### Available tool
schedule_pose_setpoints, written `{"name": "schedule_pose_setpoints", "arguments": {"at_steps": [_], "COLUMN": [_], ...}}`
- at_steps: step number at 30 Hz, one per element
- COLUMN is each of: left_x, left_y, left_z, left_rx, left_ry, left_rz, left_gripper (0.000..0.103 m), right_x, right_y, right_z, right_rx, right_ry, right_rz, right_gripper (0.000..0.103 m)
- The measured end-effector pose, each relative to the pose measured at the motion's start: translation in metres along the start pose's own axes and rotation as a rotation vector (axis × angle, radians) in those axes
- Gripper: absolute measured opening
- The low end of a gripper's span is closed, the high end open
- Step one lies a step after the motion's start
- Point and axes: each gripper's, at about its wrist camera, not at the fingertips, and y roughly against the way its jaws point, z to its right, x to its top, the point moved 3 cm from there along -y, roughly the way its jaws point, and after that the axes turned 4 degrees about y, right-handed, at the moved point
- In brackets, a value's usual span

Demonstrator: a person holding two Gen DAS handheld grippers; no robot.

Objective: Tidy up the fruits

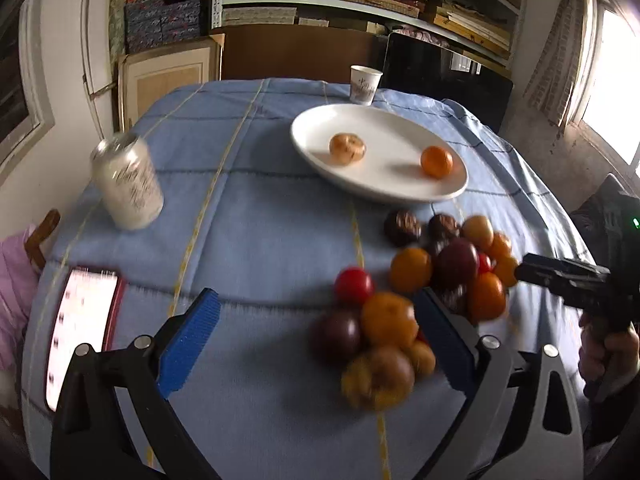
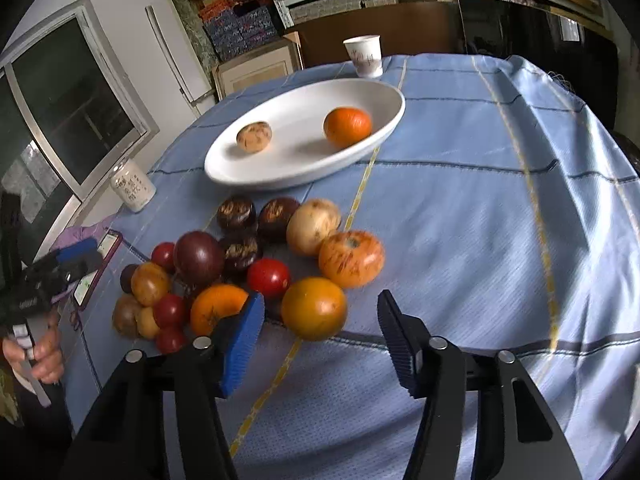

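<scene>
A white oval plate (image 1: 400,188) (image 2: 280,168) holds a tan speckled fruit (image 1: 347,149) (image 2: 254,137) and an orange (image 1: 437,161) (image 2: 347,126). In front of it lies a pile of several fruits (image 1: 404,280) (image 2: 240,268): orange, red, dark purple and tan. My left gripper (image 1: 320,316) is open above the pile's near-left side, empty. My right gripper (image 2: 322,316) is open, and an orange fruit (image 2: 314,308) lies just ahead between its fingers. The right gripper also shows in the left wrist view (image 1: 560,276).
A white can (image 1: 128,184) (image 2: 133,188) stands at the left of the blue checked tablecloth (image 1: 260,208) (image 2: 480,220). A lit phone (image 1: 80,328) (image 2: 96,268) lies near the left edge. A paper cup (image 1: 365,84) (image 2: 363,56) stands behind the plate. Shelves fill the back.
</scene>
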Motion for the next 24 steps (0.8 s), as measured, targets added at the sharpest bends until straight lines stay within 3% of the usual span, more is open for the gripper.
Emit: {"name": "schedule_pose_setpoints", "arguments": {"at_steps": [8,15,24], "left_x": [-0.031,-0.041,-0.043], "left_y": [0.013,0.012,0.004], "left_z": [0.011,0.025,0.030], "left_rx": [-0.019,-0.038,-0.038], "left_ry": [-0.059,-0.093,-0.094], "left_rz": [-0.004,-0.004,-0.021], "left_gripper": [0.096,0.096,0.096], "right_x": [-0.005,-0.008,-0.009], "right_y": [-0.013,-0.017,-0.015], "right_z": [-0.005,-0.004,-0.001], "right_rx": [0.014,0.019,0.047], "right_ry": [0.005,0.001,-0.022], "right_rz": [-0.031,-0.034,-0.020], "right_gripper": [0.052,0.039,0.039]}}
